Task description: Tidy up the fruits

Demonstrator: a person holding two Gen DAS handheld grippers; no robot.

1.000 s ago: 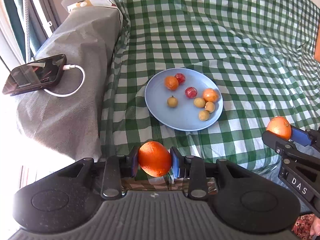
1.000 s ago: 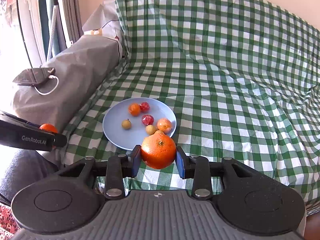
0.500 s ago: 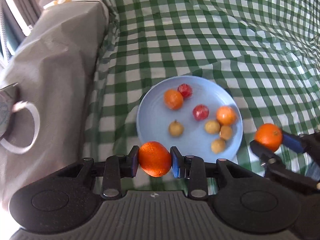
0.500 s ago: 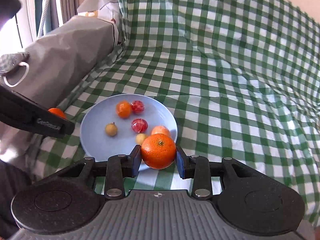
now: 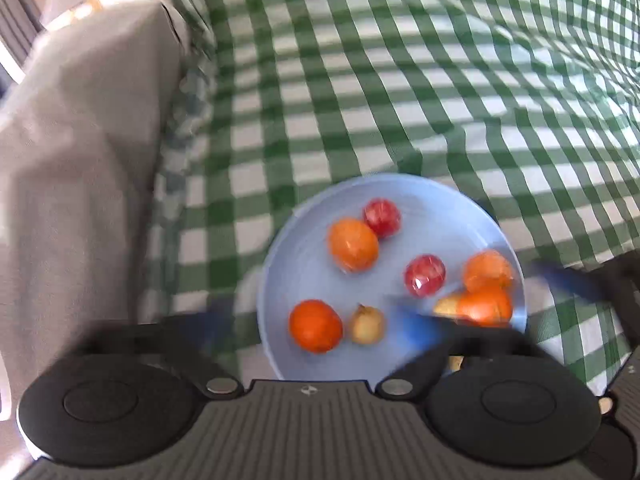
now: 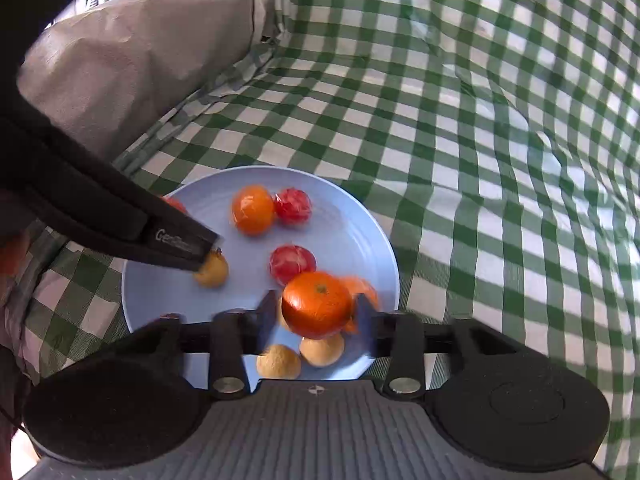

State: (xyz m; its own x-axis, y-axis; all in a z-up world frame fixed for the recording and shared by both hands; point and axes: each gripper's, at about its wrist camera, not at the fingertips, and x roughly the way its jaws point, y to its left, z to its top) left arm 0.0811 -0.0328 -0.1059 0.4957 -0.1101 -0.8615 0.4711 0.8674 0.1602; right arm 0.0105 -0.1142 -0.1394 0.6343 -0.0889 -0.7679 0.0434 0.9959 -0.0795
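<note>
A light blue plate (image 5: 448,196) lies on the green checked cloth and holds oranges, red fruits and small yellow fruits. My left gripper (image 5: 316,328) is open over the plate's near left edge, its fingers blurred and spread wide. An orange (image 5: 316,331) lies loose on the plate between them. My right gripper (image 6: 318,316) hangs over the plate's (image 6: 352,216) near right part. Its blurred jaws stand slightly apart from the orange (image 6: 318,310) between them. The left gripper's finger (image 6: 120,220) crosses the right wrist view at left.
A grey covered armrest (image 5: 72,168) rises left of the plate and also shows in the right wrist view (image 6: 132,48). The checked cloth (image 5: 400,80) runs up the backrest behind and spreads right of the plate.
Both grippers moved forward over the plate. My left gripper opened and let its orange drop onto the plate. My right gripper's jaws have started to part around its orange.
</note>
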